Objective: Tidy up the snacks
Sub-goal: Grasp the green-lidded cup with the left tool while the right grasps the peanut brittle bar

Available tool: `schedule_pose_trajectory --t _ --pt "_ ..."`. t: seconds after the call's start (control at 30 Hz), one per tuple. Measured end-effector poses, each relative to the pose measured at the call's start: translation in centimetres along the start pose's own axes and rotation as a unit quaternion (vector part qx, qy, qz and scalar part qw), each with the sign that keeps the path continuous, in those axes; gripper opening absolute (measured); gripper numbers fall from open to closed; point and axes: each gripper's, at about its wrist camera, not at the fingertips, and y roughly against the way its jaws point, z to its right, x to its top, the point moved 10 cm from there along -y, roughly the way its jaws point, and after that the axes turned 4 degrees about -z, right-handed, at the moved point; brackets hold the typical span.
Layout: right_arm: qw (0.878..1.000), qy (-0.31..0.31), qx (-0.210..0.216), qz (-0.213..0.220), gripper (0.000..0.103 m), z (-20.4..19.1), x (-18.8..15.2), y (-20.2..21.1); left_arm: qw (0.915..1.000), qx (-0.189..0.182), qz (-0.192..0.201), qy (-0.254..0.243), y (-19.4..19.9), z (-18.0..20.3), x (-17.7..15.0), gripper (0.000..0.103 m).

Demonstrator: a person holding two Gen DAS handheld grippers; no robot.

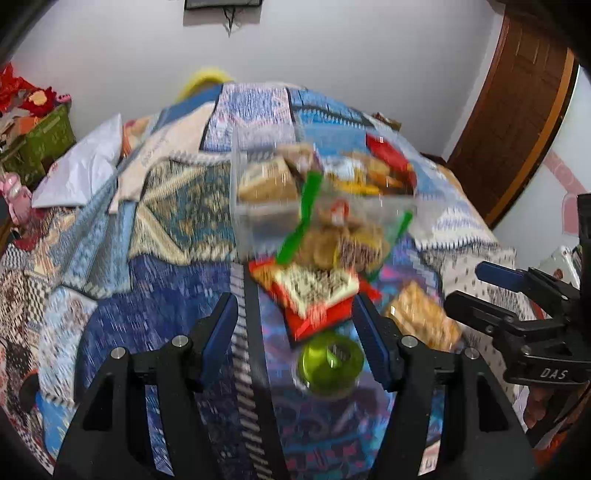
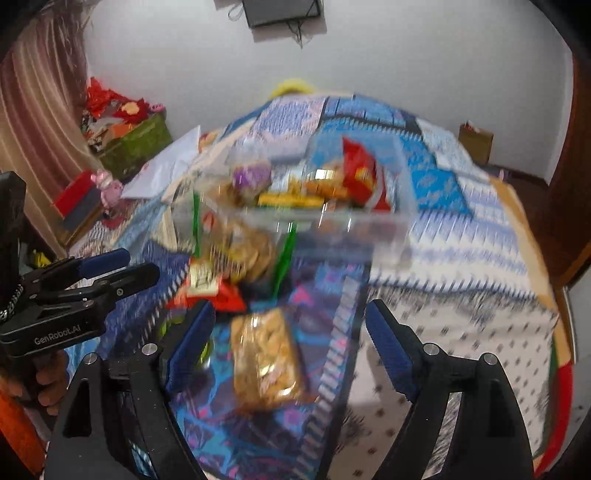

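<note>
Between the right gripper [image 2: 288, 332]'s wide, empty jaws, a snack packet [image 2: 267, 360] lies lengthwise, pointing away.

White walls [image 1: 351, 55]; dark wall-mounted screen [image 2: 282, 13] up high. Bed under patchwork quilt [image 1: 166, 206]. Brown wooden door [image 1: 517, 110] at right, striped curtain [image 2: 40, 122] at left.

You've got a busy blue patchwork quilt [image 1: 177, 229] covering the whole bed, with a white plastic bag [image 1: 81, 166] lying on it around 10 o'clock. Past that edge sits a green woven crate [image 1: 48, 140] stuffed with red and orange stuff. A dark wall-mounted screen [image 2: 282, 11] hangs on the white wall at 12 o'clock. Brown wooden door frame [image 1: 517, 110] at 2 o'clock, striped brownish curtain [image 2: 40, 122] at 9 o'clock in the right view.
</note>
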Motion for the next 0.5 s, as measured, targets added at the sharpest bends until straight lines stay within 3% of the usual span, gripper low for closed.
schedule_pose_trajectory --t 0.33,0.4,0.5 --pt "0.999 0.004 0.030 -0.041 0.081 -1.5 -3.7 -2.3 0.9985 -0.034 -0.039 0.019 -1.9 0.9 -3.4 0.064" --pt "0.999 0.007 0.030 -0.045 0.076 -1.6 -4.0 -2.6 0.9982 -0.038 -0.043 0.018 -2.2 1.3 -3.6 0.064" --pt "0.998 0.011 0.027 -0.054 0.060 -1.6 -4.4 -3.1 0.9976 -0.038 -0.055 0.016 -3.0 1.7 -3.9 0.064"
